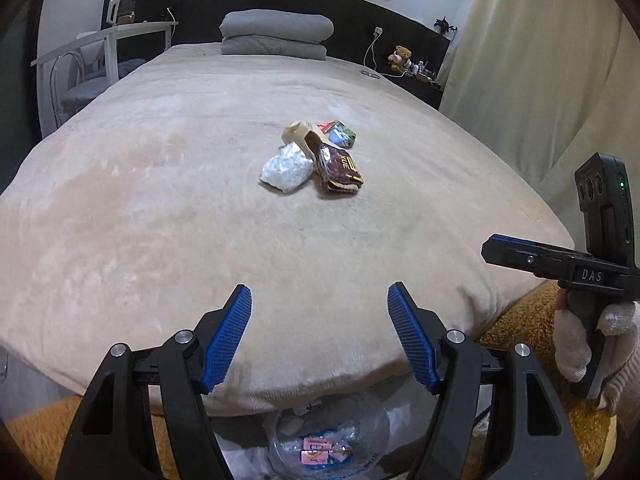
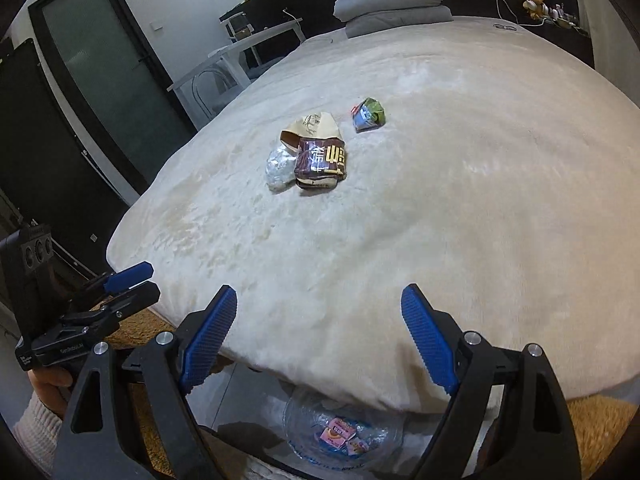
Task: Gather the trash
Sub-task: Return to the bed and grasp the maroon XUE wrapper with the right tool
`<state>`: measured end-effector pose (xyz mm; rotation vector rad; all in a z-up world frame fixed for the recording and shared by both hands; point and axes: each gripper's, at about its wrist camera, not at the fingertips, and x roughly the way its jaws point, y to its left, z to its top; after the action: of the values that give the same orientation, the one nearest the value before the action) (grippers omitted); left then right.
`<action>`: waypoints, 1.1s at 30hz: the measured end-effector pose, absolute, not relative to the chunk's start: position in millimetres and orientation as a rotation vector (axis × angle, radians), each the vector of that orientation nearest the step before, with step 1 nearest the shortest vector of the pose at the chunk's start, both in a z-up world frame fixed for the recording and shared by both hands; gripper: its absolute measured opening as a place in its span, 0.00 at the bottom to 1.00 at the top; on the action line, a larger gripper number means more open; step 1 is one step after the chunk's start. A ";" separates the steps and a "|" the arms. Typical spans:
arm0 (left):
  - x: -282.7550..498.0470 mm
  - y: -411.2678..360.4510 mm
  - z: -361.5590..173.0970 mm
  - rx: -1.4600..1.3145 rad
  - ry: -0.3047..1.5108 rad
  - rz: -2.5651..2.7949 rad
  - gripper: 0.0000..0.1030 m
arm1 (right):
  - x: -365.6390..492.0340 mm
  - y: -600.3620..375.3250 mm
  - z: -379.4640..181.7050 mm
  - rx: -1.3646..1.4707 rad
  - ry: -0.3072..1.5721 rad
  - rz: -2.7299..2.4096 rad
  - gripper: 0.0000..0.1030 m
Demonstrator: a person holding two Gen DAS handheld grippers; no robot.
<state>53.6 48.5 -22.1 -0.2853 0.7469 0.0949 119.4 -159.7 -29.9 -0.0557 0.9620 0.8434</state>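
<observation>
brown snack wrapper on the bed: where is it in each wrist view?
Left wrist: brown wrapper just right of centre, clear crumpled bag touching its left side.
Right wrist: brown wrapper centre, upper half, same bag at its left.
Shared landmark: folded grey duvet at the bed's far end.

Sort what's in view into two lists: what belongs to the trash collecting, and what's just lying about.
Part of the job:
- brown wrapper
- crumpled clear plastic
- beige paper bag
- green and blue packet
- lined bin on the floor below the bed edge, wrappers already inside
- left gripper and right gripper, both open and empty

Just lying about:
- folded grey quilt
- teddy bear
- white desk
</observation>
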 end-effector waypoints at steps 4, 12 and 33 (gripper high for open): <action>76.6 65.3 -17.6 -0.280 0.750 0.093 0.67 | 142.2 -141.7 -34.4 -0.068 0.973 0.850 0.81; 120.5 103.8 -13.9 -0.301 0.763 0.101 0.67 | 181.7 -98.0 -49.3 -0.110 1.005 0.865 0.81; 184.5 148.4 -13.0 -0.237 0.788 0.125 0.67 | 246.7 -21.6 -79.6 -0.168 1.017 0.860 0.81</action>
<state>184.5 148.4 -13.0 -0.2370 0.7880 0.1248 246.7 -21.6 -79.6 -0.1683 1.0172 0.8601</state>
